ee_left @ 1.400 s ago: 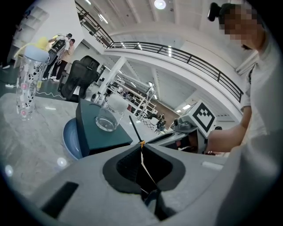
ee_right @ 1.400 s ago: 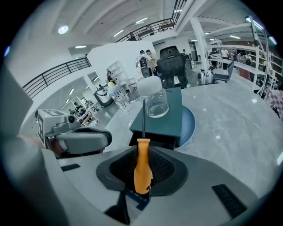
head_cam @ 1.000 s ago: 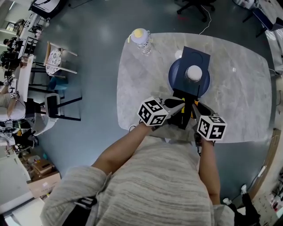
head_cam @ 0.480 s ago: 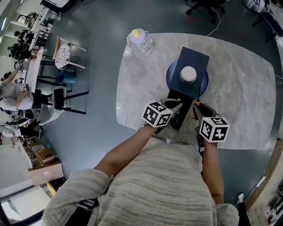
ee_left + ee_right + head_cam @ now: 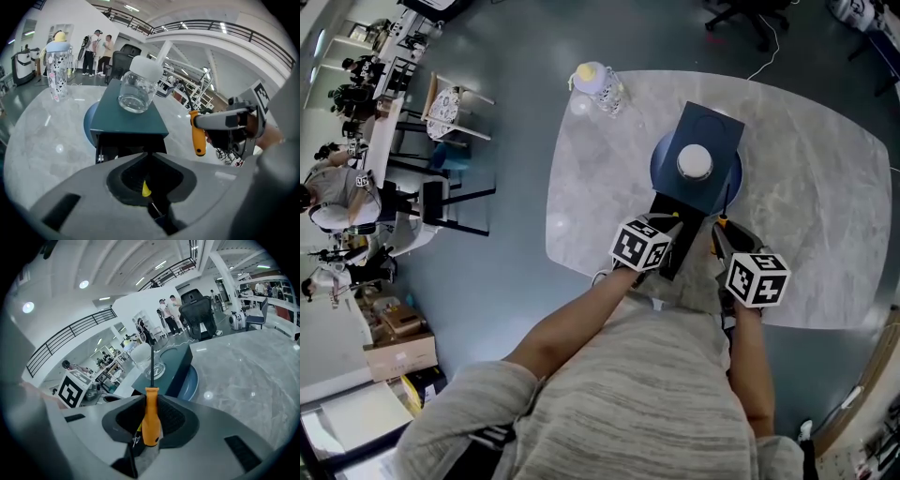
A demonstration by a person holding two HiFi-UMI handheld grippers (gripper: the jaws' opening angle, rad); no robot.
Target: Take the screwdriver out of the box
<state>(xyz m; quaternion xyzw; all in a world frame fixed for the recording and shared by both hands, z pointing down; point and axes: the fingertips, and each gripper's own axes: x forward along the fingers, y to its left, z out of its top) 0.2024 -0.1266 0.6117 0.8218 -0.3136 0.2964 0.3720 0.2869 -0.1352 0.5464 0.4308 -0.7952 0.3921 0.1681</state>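
Screwdriver (image 5: 150, 408): I am pinching its orange handle between the pads of my right hand-held gripper (image 5: 151, 425). The thin dark shaft is pointing up and away from me. It is hanging clear of the box (image 5: 129, 123), just beside the box's open near end and above the surface (image 5: 42, 136).

Handling, my judgement: it is looking light and stiff. The handle is smooth plastic, so it is likely to swivel or slide in a narrow pinch if I swing it fast. The thick middle of the handle seems the best place to hold. The shaft is too thin and slick for these pads.

My left hand-held gripper (image 5: 149, 185) is pressed together and carrying nothing of the task. It is pointing down toward the dark opening of the box.

The box is lying across a blue plate (image 5: 90, 124), and a glass jar (image 5: 137, 89) with a white lid is standing on top of it. A bump there could tip the jar. A bottle (image 5: 58, 70) is standing well apart at the far edge.
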